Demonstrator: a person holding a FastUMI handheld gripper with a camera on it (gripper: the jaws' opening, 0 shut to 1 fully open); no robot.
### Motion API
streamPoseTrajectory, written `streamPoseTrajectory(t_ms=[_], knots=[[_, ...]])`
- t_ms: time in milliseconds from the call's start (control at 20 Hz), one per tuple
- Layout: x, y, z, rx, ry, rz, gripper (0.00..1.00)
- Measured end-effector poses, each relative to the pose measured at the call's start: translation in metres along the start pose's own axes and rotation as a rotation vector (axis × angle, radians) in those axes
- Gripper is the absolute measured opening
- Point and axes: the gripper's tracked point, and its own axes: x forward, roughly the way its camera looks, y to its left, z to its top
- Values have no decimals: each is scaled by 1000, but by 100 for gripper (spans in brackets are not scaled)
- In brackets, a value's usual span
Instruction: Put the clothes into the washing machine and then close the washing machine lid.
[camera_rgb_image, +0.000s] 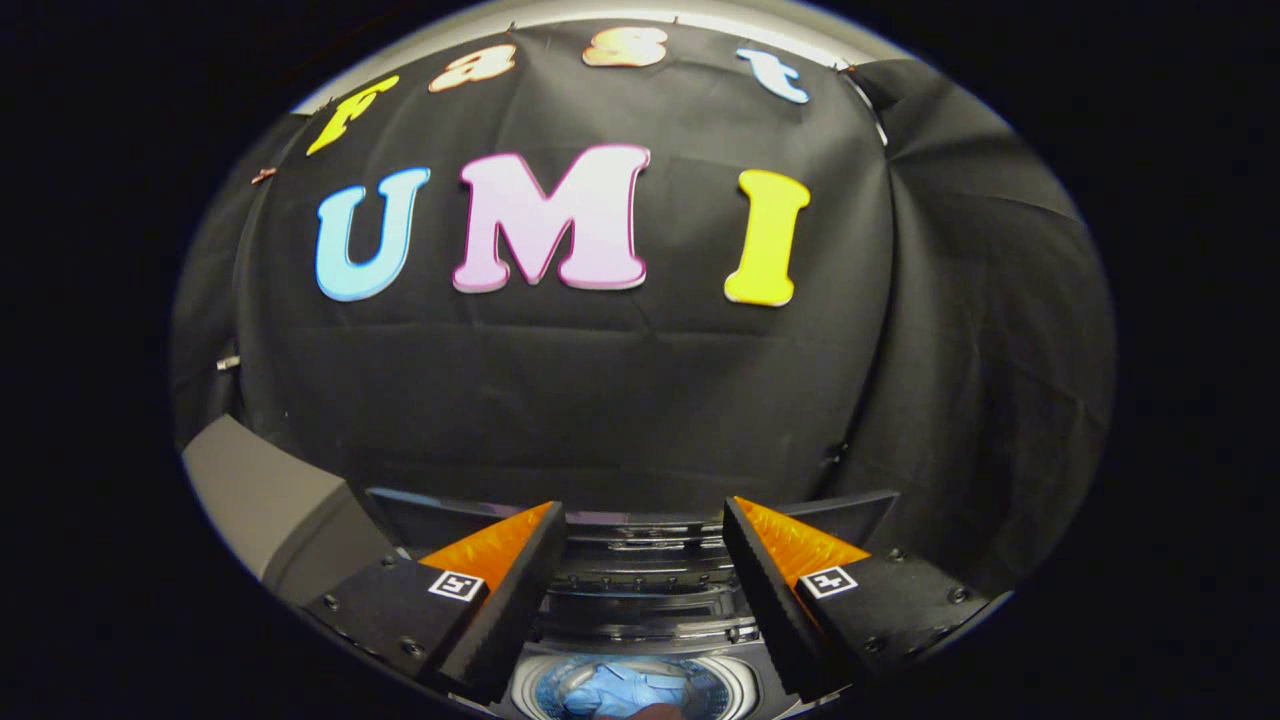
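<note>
My gripper (640, 560) hangs open above the washing machine (640, 590), its fingers spread wide with nothing between them. Between and below the fingers I look down into the machine's round drum opening (630, 685), where a light blue piece of clothing (625, 690) lies inside. The machine's dark lid (640, 525) stands raised at the back, just beyond the fingertips, against the black booth wall.
A grey box-like body (270, 500) stands to the left of the machine, close to my left finger. The black cloth wall rises right behind the machine and wraps around on the right side.
</note>
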Motion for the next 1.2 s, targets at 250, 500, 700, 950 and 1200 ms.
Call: streamPoseTrajectory(t_ms=[250,500,700,950,1200], knots=[[7,-6,8,51,-24,23,98],[5,-16,21,90,-78,27,98],[14,-9,32,96,-112,51,100],[14,-8,18,56,-67,27,99],[-8,-13,12,62,-120,14,99]])
